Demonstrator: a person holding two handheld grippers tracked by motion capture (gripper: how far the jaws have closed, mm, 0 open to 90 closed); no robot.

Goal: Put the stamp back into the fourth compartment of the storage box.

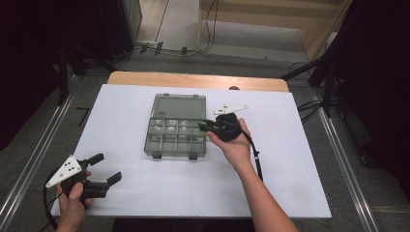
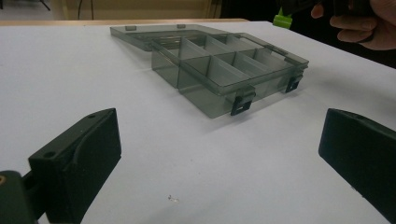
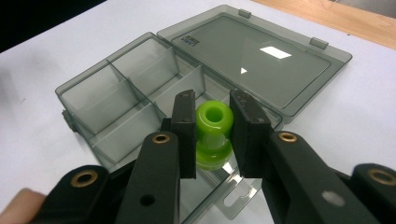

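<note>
the right gripper (image 3: pixel 212 135) pinches a green spool (image 3: pixel 214 133) by its narrow waist, above the open box (image 3: pixel 140 93) on the tabletop (image 1: pixel 290 183). the spool looks light, stiff and slick; grip the waist. the left gripper (image 1: pixel 104 169) rests spread, well apart.

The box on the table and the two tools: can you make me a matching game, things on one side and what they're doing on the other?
Things:
1. compartment box
2. green spool
3. left tool
4. right tool

States:
A. jaws wide apart, nothing between them
B. lid laid back flat on the white table
C. shut on something, above the box
D. squeezed between two black jaws

Pairs: 1-B, 2-D, 3-A, 4-C
</note>
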